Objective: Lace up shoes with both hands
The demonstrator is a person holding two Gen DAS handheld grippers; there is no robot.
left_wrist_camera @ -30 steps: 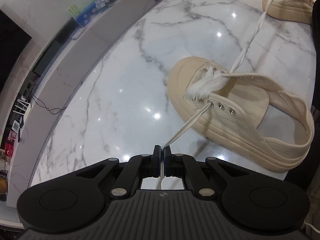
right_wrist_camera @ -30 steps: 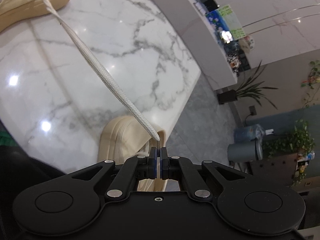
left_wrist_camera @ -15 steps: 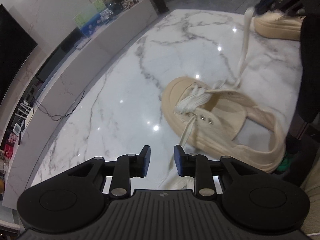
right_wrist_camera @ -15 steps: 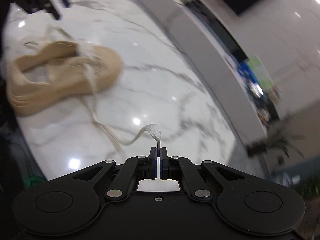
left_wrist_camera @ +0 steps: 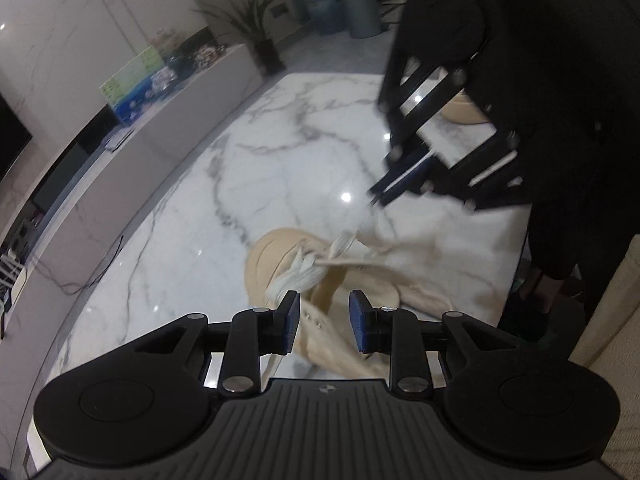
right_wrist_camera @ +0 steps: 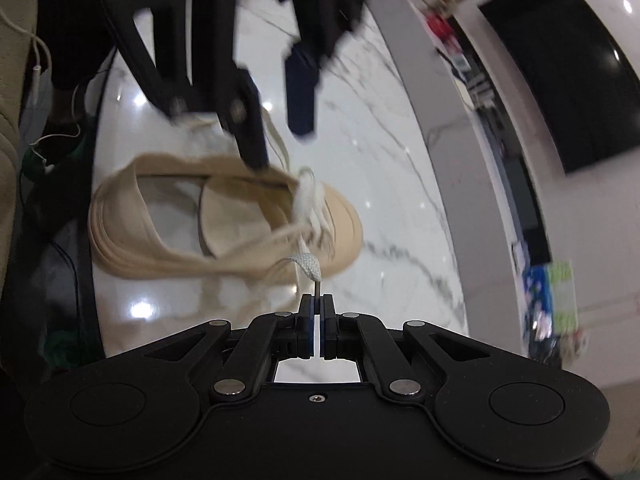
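Marble table [left_wrist_camera: 280, 168] is filling both views. The beige shoe [left_wrist_camera: 336, 304] is lying on it, toe toward 9 o'clock in the left wrist view and toward 3 o'clock in the right wrist view [right_wrist_camera: 224, 236]. A second beige shoe [left_wrist_camera: 464, 110] is showing at 1 o'clock, mostly hidden behind the other tool.

Change since a second ago: the left gripper [left_wrist_camera: 324, 316] was pinching one lace end and has let go. Its jaws are now standing apart with nothing pressed between the pads. They are hovering over the eyelet row, with the freed lace end [left_wrist_camera: 272, 364] trailing down at 6 o'clock below the left finger.

The right gripper [right_wrist_camera: 318, 324] is staying clamped on the aglet of the other lace end [right_wrist_camera: 307, 265]. It has swung in from well apart and is now sitting near the shoe's toe, so that lace, taut a second ago, is hanging slack in a loop. In the left view it [left_wrist_camera: 378, 199] is at 1 o'clock, blurred.

Lower eyelets are looking laced; the upper ones are appearing empty, though blur limits certainty.

My read: tensioning is done, and the right is lining up to thread the next eyelet while the left is freeing up to catch the tip or steady the upper. Risk: the dropped end slipping back through.
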